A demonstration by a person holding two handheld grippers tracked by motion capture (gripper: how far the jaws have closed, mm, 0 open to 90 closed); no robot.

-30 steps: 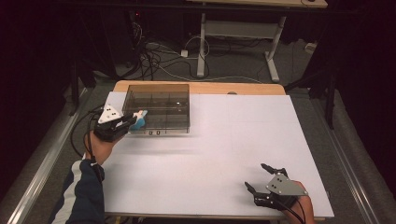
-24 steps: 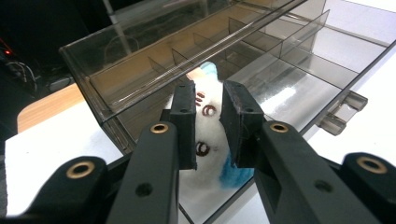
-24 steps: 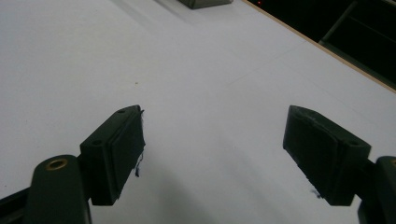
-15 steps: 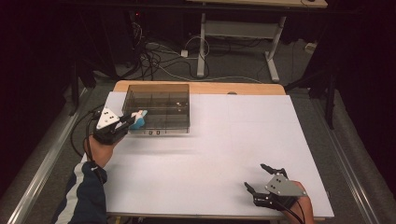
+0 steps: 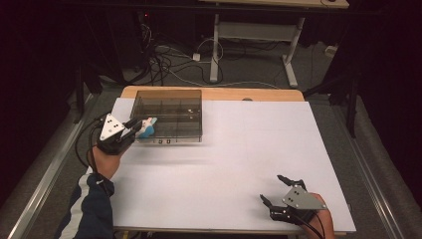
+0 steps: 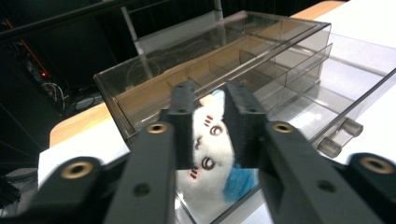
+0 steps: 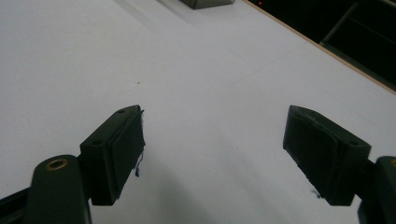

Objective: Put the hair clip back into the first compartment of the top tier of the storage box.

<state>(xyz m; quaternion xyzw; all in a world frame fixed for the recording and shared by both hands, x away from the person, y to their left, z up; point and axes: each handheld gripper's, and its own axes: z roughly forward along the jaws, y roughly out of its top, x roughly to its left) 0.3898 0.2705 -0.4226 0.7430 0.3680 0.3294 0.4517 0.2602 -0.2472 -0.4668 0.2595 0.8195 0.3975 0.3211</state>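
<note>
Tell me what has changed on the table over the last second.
Very little. The left tool, shut on the small plush toy, has edged slightly toward the clear compartment box. The right tool stays open near the table's front edge, and the box has not moved.

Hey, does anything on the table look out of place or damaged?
Nothing stands out. The clear divided box sits flat and looks intact, the left hand-held gripper holds a small plush toy beside it, and the right hand-held gripper is open.

No text, label, brand or number is legible anywhere.
</note>
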